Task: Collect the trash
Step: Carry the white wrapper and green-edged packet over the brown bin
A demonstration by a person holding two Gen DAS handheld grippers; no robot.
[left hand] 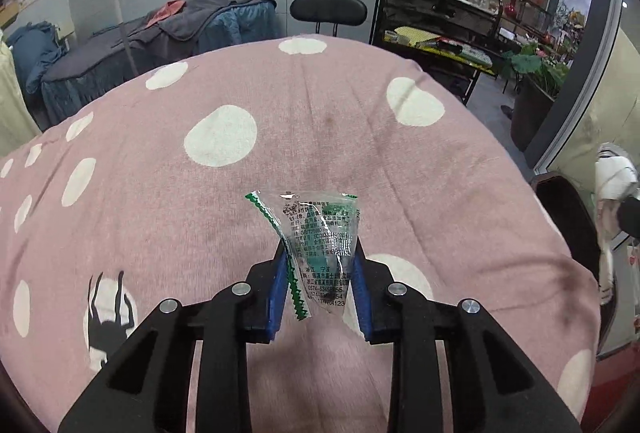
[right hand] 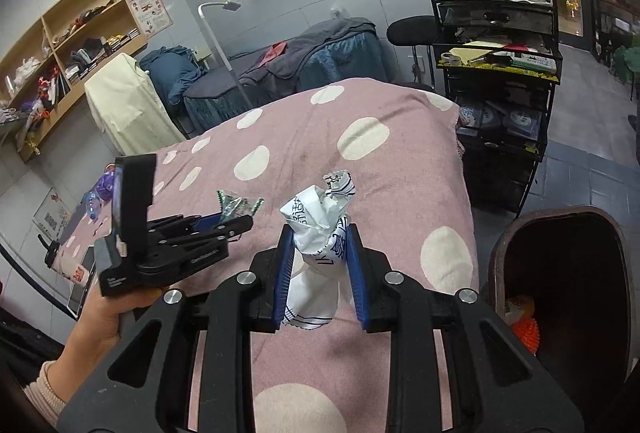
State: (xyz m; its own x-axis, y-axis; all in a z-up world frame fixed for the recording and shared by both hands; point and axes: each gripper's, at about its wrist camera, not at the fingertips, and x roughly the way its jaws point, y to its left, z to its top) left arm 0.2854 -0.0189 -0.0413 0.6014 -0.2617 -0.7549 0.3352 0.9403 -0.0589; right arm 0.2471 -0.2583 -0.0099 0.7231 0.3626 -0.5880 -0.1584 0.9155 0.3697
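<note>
Clear green-edged wrapper (left hand: pixel 320 245): small printed Chinese text, digits "0574" partly legible. Crumpled white wrapper (right hand: pixel 320 233): large blue Chinese characters, not fully readable.

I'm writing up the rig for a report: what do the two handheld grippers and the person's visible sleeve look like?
Both the left gripper and right gripper have matte black angular linkage frames, silver round pivot bolts, and blue ribbed pads inside the fingers. The left one carries a black boxy block with faint white lettering. The sleeve is pale ribbed knit.

The left gripper (left hand: pixel 320 265) is pinching a clear wrapper (left hand: pixel 320 233) between its fingers, while the right gripper (right hand: pixel 320 257), angled downward, is clamping crumpled paper (right hand: pixel 320 233).
</note>
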